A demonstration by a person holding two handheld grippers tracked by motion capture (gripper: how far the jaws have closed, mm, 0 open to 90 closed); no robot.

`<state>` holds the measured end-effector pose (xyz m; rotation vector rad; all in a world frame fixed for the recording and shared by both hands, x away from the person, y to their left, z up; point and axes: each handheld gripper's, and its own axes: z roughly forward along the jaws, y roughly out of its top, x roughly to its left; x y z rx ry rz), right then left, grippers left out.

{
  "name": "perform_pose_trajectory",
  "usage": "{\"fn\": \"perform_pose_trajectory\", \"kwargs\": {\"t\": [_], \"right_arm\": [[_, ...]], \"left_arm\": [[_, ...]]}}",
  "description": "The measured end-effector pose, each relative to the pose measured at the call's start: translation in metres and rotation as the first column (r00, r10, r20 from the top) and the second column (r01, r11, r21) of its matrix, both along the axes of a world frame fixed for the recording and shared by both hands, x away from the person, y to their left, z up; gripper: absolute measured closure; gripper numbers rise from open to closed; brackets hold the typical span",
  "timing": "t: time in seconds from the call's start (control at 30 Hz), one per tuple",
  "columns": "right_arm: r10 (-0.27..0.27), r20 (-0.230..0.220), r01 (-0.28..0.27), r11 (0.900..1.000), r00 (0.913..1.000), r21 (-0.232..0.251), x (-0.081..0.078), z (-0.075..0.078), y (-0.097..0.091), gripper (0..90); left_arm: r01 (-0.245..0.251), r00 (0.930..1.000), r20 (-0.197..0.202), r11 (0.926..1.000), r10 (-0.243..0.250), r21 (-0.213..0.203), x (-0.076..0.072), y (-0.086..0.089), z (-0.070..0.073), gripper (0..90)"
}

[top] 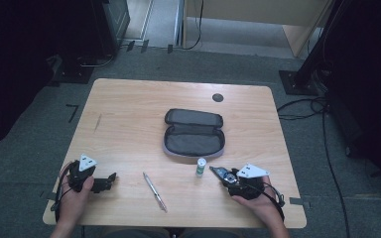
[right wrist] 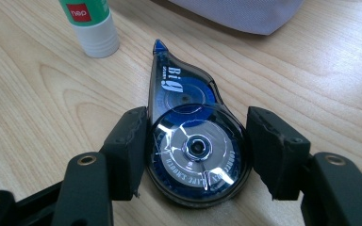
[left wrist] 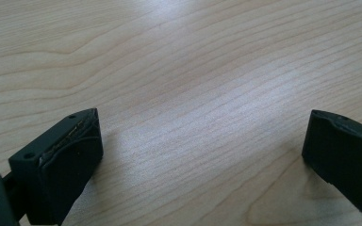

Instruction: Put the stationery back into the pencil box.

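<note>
Right tongs point(right wrist: 195, 141) clamped on the correction tape roller point(right wrist: 195, 141) — "Big" on its nose — flat on the tabletop point(right wrist: 37, 117); "deli" glue stick point(right wrist: 90, 23) just beyond. Left tongs point(left wrist: 202, 150) apart.

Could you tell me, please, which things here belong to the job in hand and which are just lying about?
In hand:
- correction tape dispenser, flat on the table, both pads of the right claw against its sides
- open grey pencil case, likely its destination

Lying about:
- glue stick, upright
- pen
- left claw, open over bare table
</note>
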<state>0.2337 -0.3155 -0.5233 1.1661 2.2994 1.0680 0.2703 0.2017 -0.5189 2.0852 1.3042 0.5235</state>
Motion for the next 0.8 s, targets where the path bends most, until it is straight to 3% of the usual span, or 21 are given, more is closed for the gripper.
{"fn": "perform_pose_trajectory", "kwargs": {"t": [0.8], "right_arm": [[-0.044,-0.004,0.044,0.999,0.999,-0.002,-0.0021,0.0026,0.0014,42.4]], "left_arm": [[0.001,1.0,-0.001,0.9999,-0.001,-0.012,0.0004,0.001,0.0002,0.0]]}}
